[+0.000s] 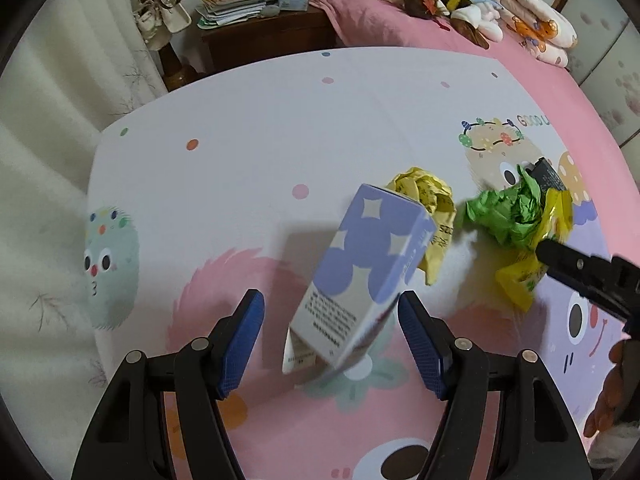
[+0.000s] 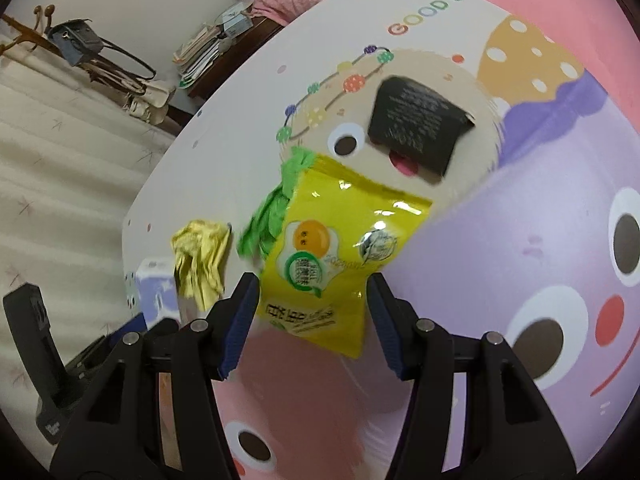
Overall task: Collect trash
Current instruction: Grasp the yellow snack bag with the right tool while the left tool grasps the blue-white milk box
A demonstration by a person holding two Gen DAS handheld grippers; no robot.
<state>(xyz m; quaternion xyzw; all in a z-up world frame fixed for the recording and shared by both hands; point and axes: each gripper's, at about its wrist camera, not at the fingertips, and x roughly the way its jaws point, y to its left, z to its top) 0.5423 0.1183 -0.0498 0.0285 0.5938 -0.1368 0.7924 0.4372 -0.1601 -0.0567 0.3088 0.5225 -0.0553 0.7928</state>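
Where right wrist looks, black packet unobstructed

Right wrist view. The right gripper has its blue-padded jaws spread, one on each side of the lower part of a yellow snack pouch printed with a fried egg; contact between pads and pouch cannot be confirmed because of motion blur. A crumpled green paper lies against the pouch's left edge. A crumpled yellow paper sits farther left, just beside a purple-and-white carton. A black packet lies beyond the pouch, on the cartoon-printed mat. The left gripper appears at the lower left edge. A wooden nightstand with stacked papers stands behind.
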